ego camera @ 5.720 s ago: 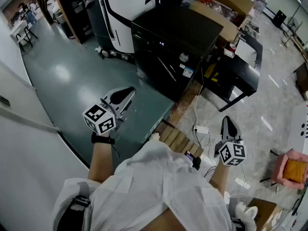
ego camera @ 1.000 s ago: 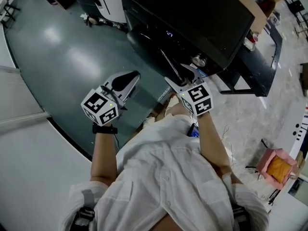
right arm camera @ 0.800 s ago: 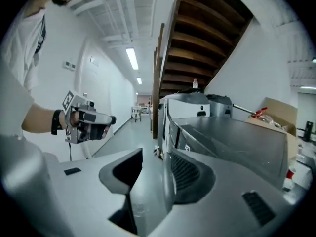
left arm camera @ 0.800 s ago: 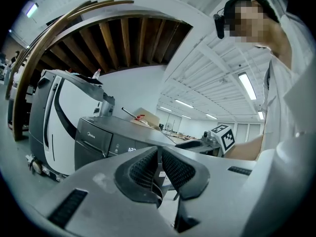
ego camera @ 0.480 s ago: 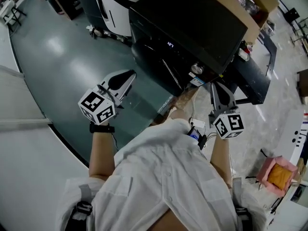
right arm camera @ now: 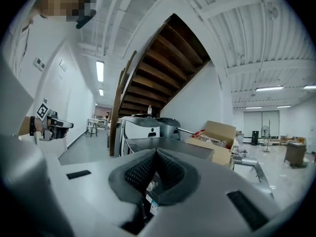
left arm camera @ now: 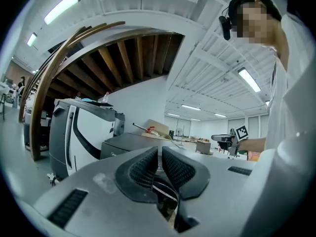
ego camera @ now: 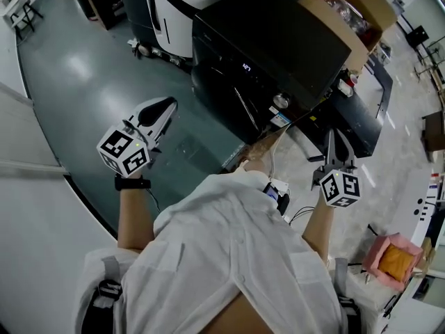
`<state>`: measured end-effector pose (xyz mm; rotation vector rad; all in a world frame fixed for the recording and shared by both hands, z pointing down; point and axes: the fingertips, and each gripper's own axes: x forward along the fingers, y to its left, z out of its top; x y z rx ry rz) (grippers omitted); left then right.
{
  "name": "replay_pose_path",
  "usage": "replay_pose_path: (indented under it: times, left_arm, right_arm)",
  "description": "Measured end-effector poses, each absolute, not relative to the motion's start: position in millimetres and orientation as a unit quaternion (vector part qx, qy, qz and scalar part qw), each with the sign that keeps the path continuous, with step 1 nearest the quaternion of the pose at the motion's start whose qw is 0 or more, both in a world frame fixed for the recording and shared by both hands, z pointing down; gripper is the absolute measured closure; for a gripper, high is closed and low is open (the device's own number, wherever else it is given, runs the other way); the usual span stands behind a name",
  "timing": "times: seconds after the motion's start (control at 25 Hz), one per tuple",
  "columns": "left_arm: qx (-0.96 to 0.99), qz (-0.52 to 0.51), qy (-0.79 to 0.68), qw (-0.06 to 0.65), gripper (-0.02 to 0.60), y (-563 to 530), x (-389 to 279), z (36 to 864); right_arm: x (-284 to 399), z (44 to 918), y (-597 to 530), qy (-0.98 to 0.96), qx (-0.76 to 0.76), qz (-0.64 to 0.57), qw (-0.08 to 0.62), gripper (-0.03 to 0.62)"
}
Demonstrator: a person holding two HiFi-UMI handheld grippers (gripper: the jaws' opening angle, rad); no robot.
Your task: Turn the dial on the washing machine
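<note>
Person: white button shirt [ego camera: 229,256], black watch strap [ego camera: 132,183], dark shoulder straps [ego camera: 106,289]. Left claw [ego camera: 169,103], right claw [ego camera: 332,135]: pale grey shells, black ribbed pads [left arm camera: 143,169], white cubes [ego camera: 125,152] bearing black square markers.

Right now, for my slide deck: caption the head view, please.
White-shirted person faces the washing machine, left gripper and right gripper off its silver dial, jaws shut.

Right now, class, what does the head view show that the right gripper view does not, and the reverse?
Only the head view: the pink box, low at the picture's right. Only the right gripper view: the underside of the wooden staircase and the ceiling lights. Both: the black washing machine and the open cardboard box next to it.
</note>
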<state>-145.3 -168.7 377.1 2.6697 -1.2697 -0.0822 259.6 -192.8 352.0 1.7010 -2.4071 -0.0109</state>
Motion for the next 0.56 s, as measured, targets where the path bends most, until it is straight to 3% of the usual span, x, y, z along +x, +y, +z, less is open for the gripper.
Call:
replay_pose_path:
  times: [0.56]
  left_arm:
    - [0.884,-0.042,-0.455,0.093,0.565,-150.8,-172.6,375.6]
  right_arm:
    - [223.5,349.7,-197.5,-0.831,0.544,-0.018,0.113,0.594]
